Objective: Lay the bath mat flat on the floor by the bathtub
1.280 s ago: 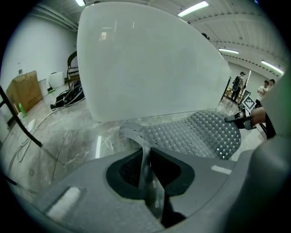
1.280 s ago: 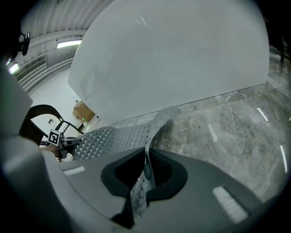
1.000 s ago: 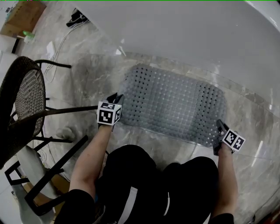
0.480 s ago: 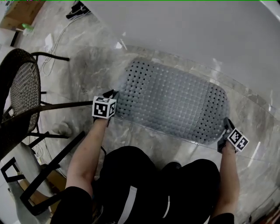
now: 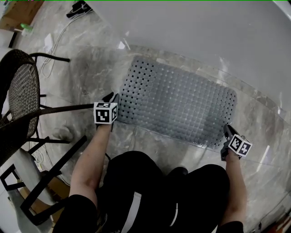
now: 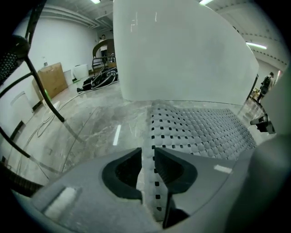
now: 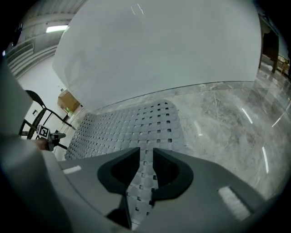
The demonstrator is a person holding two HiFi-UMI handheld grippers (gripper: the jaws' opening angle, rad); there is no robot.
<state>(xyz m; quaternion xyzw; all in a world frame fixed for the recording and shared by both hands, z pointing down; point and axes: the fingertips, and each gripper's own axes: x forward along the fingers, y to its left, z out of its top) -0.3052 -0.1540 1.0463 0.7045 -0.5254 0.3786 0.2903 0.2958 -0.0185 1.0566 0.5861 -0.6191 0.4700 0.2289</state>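
Note:
A grey perforated rubber bath mat (image 5: 175,103) is spread out over the marble floor beside the white bathtub (image 5: 191,32). My left gripper (image 5: 112,99) is shut on the mat's near left corner; in the left gripper view the mat (image 6: 200,129) runs between the jaws of the left gripper (image 6: 147,159). My right gripper (image 5: 226,132) is shut on the near right corner, and in the right gripper view the mat (image 7: 136,125) passes between the jaws of the right gripper (image 7: 146,160). The mat looks almost flat.
A black wicker chair (image 5: 22,100) stands to the left, its legs close to my left arm. Cables (image 5: 77,8) and a cardboard box (image 5: 20,11) lie at the far left. The tub wall (image 6: 182,50) rises right behind the mat. My knees are just below the mat.
The mat has been pulled out wider and flatter. My left gripper shifted slightly left and down; my right gripper moved out to the right, then back a little.

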